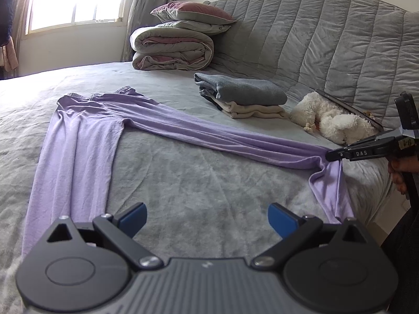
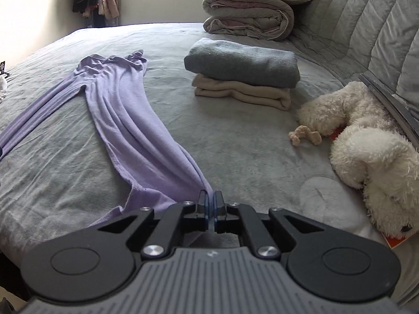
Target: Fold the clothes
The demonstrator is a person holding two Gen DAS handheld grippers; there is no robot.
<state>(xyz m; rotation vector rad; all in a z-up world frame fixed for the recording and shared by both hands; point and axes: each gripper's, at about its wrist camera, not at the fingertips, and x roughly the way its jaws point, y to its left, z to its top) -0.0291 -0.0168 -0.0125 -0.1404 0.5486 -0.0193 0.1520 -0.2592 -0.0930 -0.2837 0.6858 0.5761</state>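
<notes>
Pinching one leg cuff of the lilac leggings [image 2: 123, 120], the right gripper [image 2: 211, 204] has its jaws clamped flat on the thin fabric, which gathers into tight pleats right at the pads and fans out wider toward the waistband. This looks like the opening of the fold: the leggings lie splayed on the grey bed [image 1: 183, 188], two legs running out from the waistband like a wide V, one leg drawn taut toward the right gripper and the other lying slack toward the left gripper [image 1: 207, 216]. That left gripper hovers above the bed with its blue-padded jaws wide apart, nothing between them, its nearer leg cuff just beside and below. Next move, by my reckoning, is to bring one leg across onto the other, so the left jaws need to close on the free cuff and both ends should travel together to keep the cloth flat. The knit is soft, stretchy and prone to ridging; the bed cover is a fuzzy, mottled grey that may drag on it. Beyond the leggings, away from the grippers, sits a neat stack: a folded grey garment [image 2: 241, 62] on a beige one [image 2: 243, 93]. Right of that stack lies a shaggy white plush toy [image 2: 366, 146].
</notes>
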